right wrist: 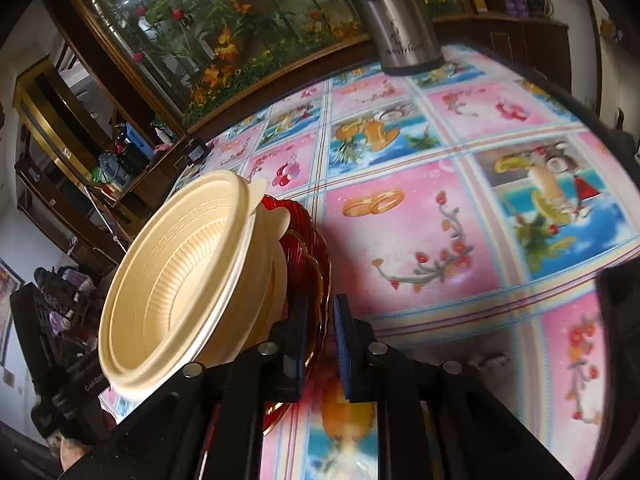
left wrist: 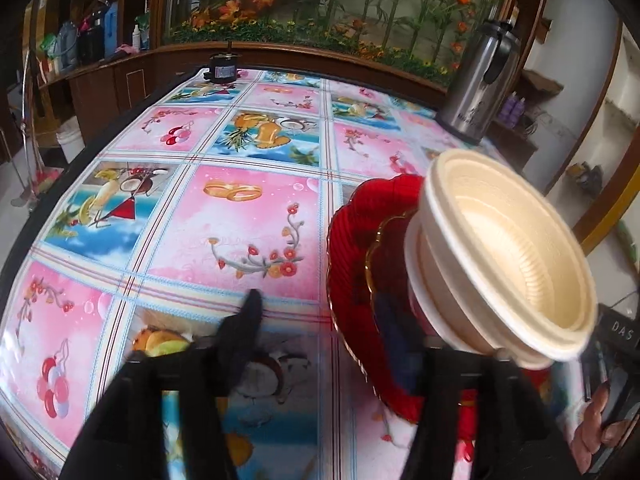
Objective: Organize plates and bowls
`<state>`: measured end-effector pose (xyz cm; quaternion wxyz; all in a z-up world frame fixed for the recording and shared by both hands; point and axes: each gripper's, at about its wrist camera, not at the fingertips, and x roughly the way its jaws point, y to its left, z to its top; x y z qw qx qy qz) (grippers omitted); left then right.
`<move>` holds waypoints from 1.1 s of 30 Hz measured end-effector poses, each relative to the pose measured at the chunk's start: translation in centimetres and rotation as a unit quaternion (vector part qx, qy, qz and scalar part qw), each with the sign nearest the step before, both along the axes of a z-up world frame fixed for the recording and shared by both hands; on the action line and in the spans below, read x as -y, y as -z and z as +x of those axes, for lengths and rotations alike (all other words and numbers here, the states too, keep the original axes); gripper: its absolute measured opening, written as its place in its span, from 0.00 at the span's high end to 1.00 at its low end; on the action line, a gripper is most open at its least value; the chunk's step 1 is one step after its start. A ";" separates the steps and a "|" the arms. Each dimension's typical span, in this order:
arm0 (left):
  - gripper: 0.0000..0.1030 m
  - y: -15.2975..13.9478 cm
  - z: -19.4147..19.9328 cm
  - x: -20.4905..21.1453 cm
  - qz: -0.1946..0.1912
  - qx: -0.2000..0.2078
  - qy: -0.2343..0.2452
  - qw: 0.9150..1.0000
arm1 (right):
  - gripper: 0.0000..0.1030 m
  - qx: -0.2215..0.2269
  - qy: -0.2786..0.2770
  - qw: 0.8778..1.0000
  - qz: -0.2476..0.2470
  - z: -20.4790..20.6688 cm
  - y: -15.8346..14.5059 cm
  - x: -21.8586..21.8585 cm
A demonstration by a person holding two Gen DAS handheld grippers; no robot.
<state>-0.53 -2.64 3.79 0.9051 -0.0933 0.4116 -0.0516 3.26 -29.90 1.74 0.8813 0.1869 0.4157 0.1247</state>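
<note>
Right fingers (right wrist: 316,340) on red plates (right wrist: 308,240)

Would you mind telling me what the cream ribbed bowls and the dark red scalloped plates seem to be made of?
The cream ribbed bowls look like thin moulded plastic or foam, matte, with pressed ridges and rolled rims. The dark red scalloped plates look like glossy translucent plastic, possibly glass: light glows through the fluted rim, edged in gold.
</note>
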 end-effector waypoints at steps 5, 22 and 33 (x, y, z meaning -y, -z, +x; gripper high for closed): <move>0.33 -0.9 -2.8 0.2 0.002 0.021 0.019 1.000 | 0.74 0.019 0.022 0.999 -0.016 -2.9 -0.5 1.2; 0.01 -2.5 -8.4 4.3 0.119 0.143 0.017 0.982 | 0.24 0.096 0.048 0.992 -0.069 -8.1 -0.9 -1.5; 0.01 -1.7 -7.8 3.6 0.106 0.109 -0.001 0.988 | 0.12 0.114 0.030 0.988 -0.096 -8.7 -1.4 -3.9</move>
